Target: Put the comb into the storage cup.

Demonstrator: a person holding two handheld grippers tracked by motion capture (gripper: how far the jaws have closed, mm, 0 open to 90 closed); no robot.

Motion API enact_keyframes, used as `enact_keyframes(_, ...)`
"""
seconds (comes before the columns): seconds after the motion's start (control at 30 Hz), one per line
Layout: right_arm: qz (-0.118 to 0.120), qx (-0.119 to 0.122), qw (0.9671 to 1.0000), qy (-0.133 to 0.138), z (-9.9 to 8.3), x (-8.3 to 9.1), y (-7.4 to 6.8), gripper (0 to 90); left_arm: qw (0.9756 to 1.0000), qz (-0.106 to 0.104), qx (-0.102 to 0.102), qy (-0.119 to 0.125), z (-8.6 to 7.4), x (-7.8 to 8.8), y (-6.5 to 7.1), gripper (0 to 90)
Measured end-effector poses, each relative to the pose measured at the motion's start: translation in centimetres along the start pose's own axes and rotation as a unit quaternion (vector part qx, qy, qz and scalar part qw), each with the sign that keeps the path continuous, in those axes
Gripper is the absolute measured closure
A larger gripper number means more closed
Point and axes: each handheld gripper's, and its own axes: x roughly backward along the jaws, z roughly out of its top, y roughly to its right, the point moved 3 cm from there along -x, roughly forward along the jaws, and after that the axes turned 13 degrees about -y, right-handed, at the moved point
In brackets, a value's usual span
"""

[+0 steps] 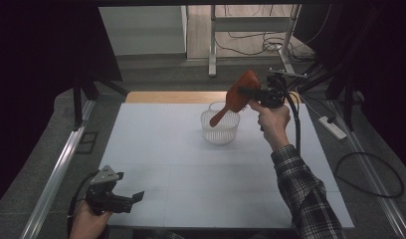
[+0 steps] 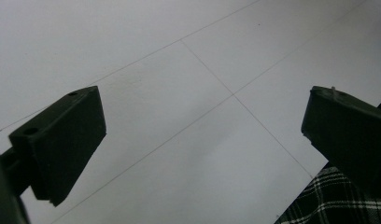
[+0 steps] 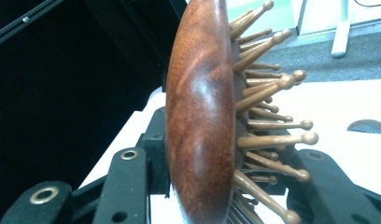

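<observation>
A wooden hairbrush [image 1: 237,95] with a reddish-brown back is held up over the far part of the table, its handle slanting down into a white plastic basket [image 1: 220,128]. My right gripper [image 1: 251,92] is shut on the brush's head. In the right gripper view the brush [image 3: 202,116] stands edge-on between the black jaws, its round-tipped wooden pins [image 3: 268,98] pointing right. My left gripper [image 1: 134,198] rests at the table's near left corner, jaws wide apart. In the left gripper view my left gripper [image 2: 202,135] has nothing but table between its fingers.
The white table [image 1: 191,174] has a wooden strip [image 1: 171,97] along its far edge. A metal rail [image 1: 56,169] runs along the left side. Cables and a power strip [image 1: 333,127] lie on the floor to the right. A plaid sleeve [image 2: 328,200] shows at the lower right.
</observation>
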Motion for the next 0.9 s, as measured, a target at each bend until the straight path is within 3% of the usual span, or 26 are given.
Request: enact_keyframes(0.9, -0.018, 0.002, 0.9992, -0.036, -2.3, -3.7, 1.0, 55.6, 1.0, -0.002, -0.005, 0.0, 0.0, 0.0, 0.1, 1.4)
